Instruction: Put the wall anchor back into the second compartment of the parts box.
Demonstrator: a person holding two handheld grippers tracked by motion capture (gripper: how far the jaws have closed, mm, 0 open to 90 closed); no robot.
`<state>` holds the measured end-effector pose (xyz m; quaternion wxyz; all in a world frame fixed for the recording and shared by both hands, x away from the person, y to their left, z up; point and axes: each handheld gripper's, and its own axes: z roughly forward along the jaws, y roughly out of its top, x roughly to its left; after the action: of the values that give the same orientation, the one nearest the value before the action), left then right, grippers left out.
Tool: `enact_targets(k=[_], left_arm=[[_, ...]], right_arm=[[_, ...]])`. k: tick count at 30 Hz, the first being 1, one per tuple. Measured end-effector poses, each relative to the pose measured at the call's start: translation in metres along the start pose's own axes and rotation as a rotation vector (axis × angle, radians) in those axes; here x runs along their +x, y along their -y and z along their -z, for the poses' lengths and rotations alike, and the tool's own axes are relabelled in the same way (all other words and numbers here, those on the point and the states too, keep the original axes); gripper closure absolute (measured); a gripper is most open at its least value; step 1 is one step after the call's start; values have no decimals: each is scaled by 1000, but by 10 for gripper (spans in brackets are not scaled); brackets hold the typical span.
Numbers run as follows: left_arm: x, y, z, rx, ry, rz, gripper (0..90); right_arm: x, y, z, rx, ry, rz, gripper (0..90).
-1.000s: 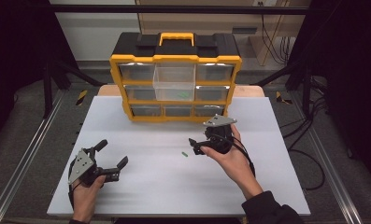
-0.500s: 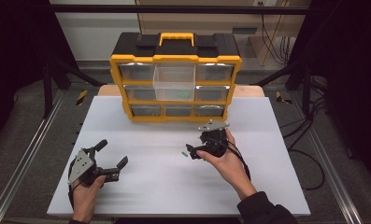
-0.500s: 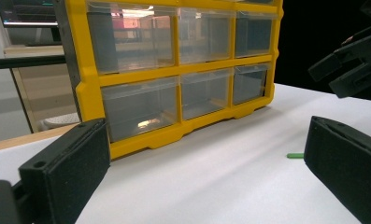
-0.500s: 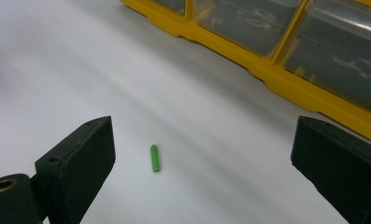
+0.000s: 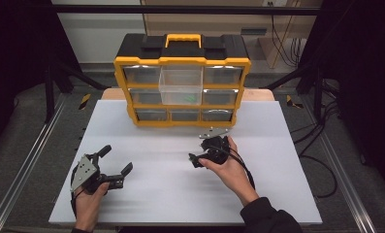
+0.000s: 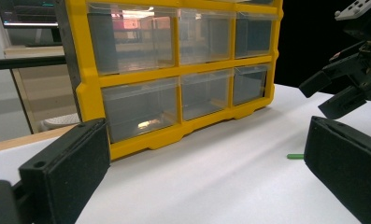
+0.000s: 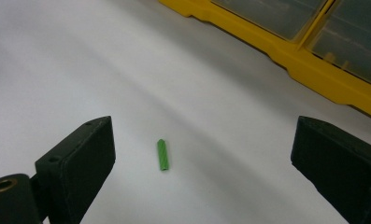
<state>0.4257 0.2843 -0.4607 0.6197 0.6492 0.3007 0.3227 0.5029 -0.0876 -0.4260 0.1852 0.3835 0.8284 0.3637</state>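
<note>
right gripper view: small green ridged stick point(image 7: 164, 155) lying flat on table point(image 7: 80, 70).

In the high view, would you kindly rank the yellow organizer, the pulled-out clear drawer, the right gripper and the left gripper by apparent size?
1. Yellow organizer, by far the largest.
2. Clear drawer, pulled out of the organizer's middle column.
3. Left gripper and right gripper: they look about alike, so I would not rank them; the left's open fingers spread it wider.

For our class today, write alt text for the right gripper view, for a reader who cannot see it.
A small green peg lies flat on the white table, between and just beyond the wide-open black jaws of the right claw, touching neither. The yellow base of a drawer organizer crosses the top right corner.
</note>
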Motion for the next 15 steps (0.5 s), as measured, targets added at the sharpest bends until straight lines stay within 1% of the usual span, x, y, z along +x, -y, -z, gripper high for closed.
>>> enact_targets(k=[2, 5, 6, 7, 8, 10, 11, 15], left_arm=[[0, 0, 0, 4, 2, -6, 2], [0, 0, 0, 1, 2, -3, 2], [-1, 0, 0, 1, 2, -3, 2], [-1, 0, 0, 2, 3, -4, 2], [-1, 0, 0, 1, 3, -3, 2], [-1, 0, 0, 4, 4, -7, 2], [-1, 0, 0, 4, 4, -7, 2], [-1, 0, -1, 5, 5, -6, 2]], right_arm=[[1, 0, -2, 9, 2, -2, 67], [0, 1, -4, 18, 3, 3, 67], [0, 1, -5, 25, 7, 11, 66], [1, 1, -6, 32, -1, 5, 66], [0, 2, -8, 36, 7, 19, 65], [1, 2, -10, 51, 0, 15, 62], [0, 2, -12, 60, 9, 22, 62], [2, 4, -17, 91, 4, 19, 65]])
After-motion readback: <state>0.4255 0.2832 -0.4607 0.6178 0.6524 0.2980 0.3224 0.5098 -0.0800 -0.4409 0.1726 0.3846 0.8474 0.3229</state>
